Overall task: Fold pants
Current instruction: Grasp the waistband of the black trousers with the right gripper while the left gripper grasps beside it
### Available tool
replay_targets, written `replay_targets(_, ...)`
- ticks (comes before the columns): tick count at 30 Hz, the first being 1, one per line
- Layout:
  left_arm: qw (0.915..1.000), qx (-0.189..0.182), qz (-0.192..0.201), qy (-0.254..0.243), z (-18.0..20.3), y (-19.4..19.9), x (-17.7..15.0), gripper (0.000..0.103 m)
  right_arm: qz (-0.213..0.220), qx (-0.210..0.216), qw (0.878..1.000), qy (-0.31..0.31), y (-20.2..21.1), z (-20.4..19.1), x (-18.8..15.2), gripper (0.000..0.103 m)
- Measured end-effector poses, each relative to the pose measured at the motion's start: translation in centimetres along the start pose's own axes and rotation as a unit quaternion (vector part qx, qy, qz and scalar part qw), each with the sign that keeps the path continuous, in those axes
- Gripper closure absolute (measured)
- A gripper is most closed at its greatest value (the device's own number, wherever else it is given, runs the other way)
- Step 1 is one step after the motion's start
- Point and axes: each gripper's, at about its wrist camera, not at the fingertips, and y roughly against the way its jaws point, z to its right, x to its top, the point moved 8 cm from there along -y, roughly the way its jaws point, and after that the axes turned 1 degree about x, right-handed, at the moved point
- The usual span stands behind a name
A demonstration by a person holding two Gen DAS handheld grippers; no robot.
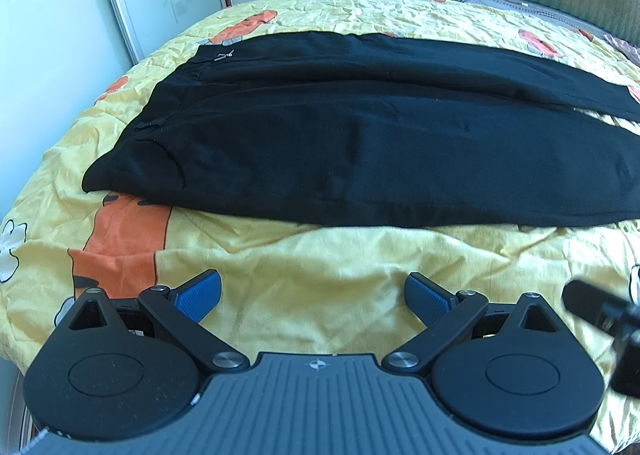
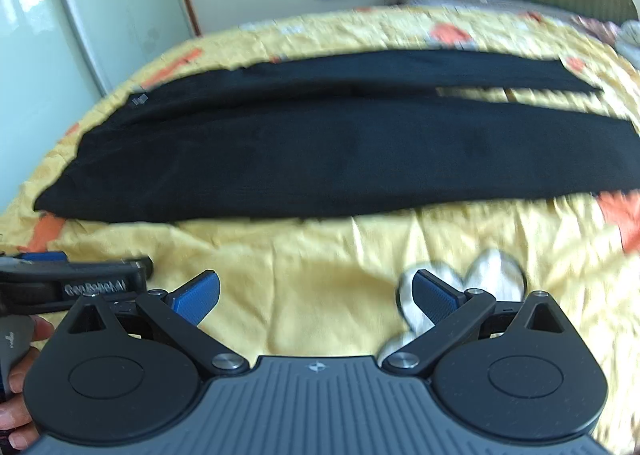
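Left wrist view: black soft-cloth pants (image 1: 340, 143) lie flat on yellow patterned bedspread (image 1: 320, 275); limp, light, best pinched at waistband (image 1: 132, 135) and hems; left gripper (image 1: 312, 293) and right gripper (image 2: 316, 291) both spread, empty.

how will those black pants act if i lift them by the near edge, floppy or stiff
Probably floppy: the black pants lie flat and follow the bedspread, so a lifted edge would likely sag and drape. They look like a thick, matte fabric, so likely not slippery between the pads. With both legs spread long, one pinch point may leave the rest dragging.
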Motion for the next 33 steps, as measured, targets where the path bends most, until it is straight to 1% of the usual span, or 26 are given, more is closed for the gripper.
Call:
replay_targets(2, 0.9999, 0.004, 0.013, 0.008, -0.5, 0.0, 0.8, 0.003, 0.054, 0.017, 0.998, 0.037, 0.6, -0.6, 2.5, 0.0)
replay_targets(3, 0.9997, 0.008, 0.02, 0.012, -0.9, 0.0, 1.5, 0.003, 0.085, 0.023, 0.994, 0.062, 0.9, -1.1, 3.8, 0.0)
replay_targets(5, 0.999, 0.018, 0.034, 0.022, -1.9, -0.2, 2.8, 0.004, 0.146, 0.046, 0.98, 0.131, 1.0, -2.5, 6.4, 0.0)
replay_targets(6, 0.9986, 0.023, 0.04, 0.028, -2.4, -0.3, 3.5, 0.004, 0.162, 0.057, 0.972, 0.158, 0.7, -3.1, 7.4, 0.0)
replay_targets(7, 0.998, 0.027, 0.045, 0.036, -3.1, -0.4, 4.1, 0.005, 0.169, 0.067, 0.965, 0.186, -0.2, -3.7, 8.7, 0.0)
replay_targets(8, 0.9974, 0.031, 0.049, 0.042, -3.7, -0.5, 4.8, 0.006, 0.159, 0.076, 0.962, 0.207, -1.2, -4.3, 9.5, 0.0)
replay_targets(10, 0.9966, 0.034, 0.054, 0.052, -4.9, -1.0, 5.9, 0.006, 0.128, 0.113, 0.954, 0.247, -3.8, -5.5, 11.2, 0.0)
replay_targets(13, 0.9965, 0.03, 0.051, 0.059, -6.3, -2.0, 7.3, 0.007, 0.111, 0.142, 0.943, 0.28, -8.0, -7.0, 14.2, 0.0)
replay_targets(14, 0.9961, 0.036, 0.049, 0.064, -7.0, -2.4, 7.8, 0.007, 0.105, 0.149, 0.941, 0.285, -9.5, -7.4, 15.3, 0.0)
replay_targets(17, 0.9938, 0.061, 0.052, 0.077, -9.0, -3.4, 9.2, 0.007, 0.079, 0.169, 0.94, 0.285, -14.8, -8.6, 18.7, 0.0)
replay_targets(19, 0.9926, 0.071, 0.049, 0.085, -10.1, -4.1, 10.1, 0.007, 0.046, 0.187, 0.941, 0.278, -18.6, -9.3, 20.7, 0.0)
replay_targets(24, 0.9921, 0.078, 0.03, 0.093, -11.5, -6.4, 11.9, 0.007, -0.005, 0.241, 0.938, 0.248, -26.3, -10.9, 24.3, 0.003)
replay_targets(26, 0.9926, 0.077, 0.021, 0.092, -11.6, -7.4, 12.5, 0.006, -0.023, 0.266, 0.934, 0.237, -28.6, -11.7, 25.0, 0.013)
replay_targets(27, 0.9927, 0.077, 0.017, 0.091, -11.6, -7.9, 12.8, 0.006, -0.031, 0.275, 0.932, 0.233, -29.6, -12.2, 25.4, 0.015)
replay_targets(28, 0.993, 0.075, 0.014, 0.09, -11.5, -8.3, 13.1, 0.006, -0.037, 0.284, 0.93, 0.231, -30.5, -12.8, 25.6, 0.02)
replay_targets(30, 0.9935, 0.074, 0.012, 0.086, -11.3, -9.2, 13.8, 0.006, -0.05, 0.29, 0.926, 0.236, -32.2, -13.8, 25.9, 0.026)
replay_targets(31, 0.9937, 0.073, 0.01, 0.084, -11.3, -9.6, 14.2, 0.006, -0.056, 0.292, 0.924, 0.241, -33.0, -14.3, 26.0, 0.033)
replay_targets(32, 0.994, 0.071, 0.009, 0.083, -11.2, -10.0, 14.6, 0.006, -0.063, 0.297, 0.921, 0.244, -33.6, -14.7, 26.0, 0.042)
replay_targets(33, 0.9943, 0.067, 0.005, 0.083, -11.1, -10.5, 14.9, 0.006, -0.069, 0.304, 0.918, 0.246, -34.1, -15.1, 26.0, 0.047)
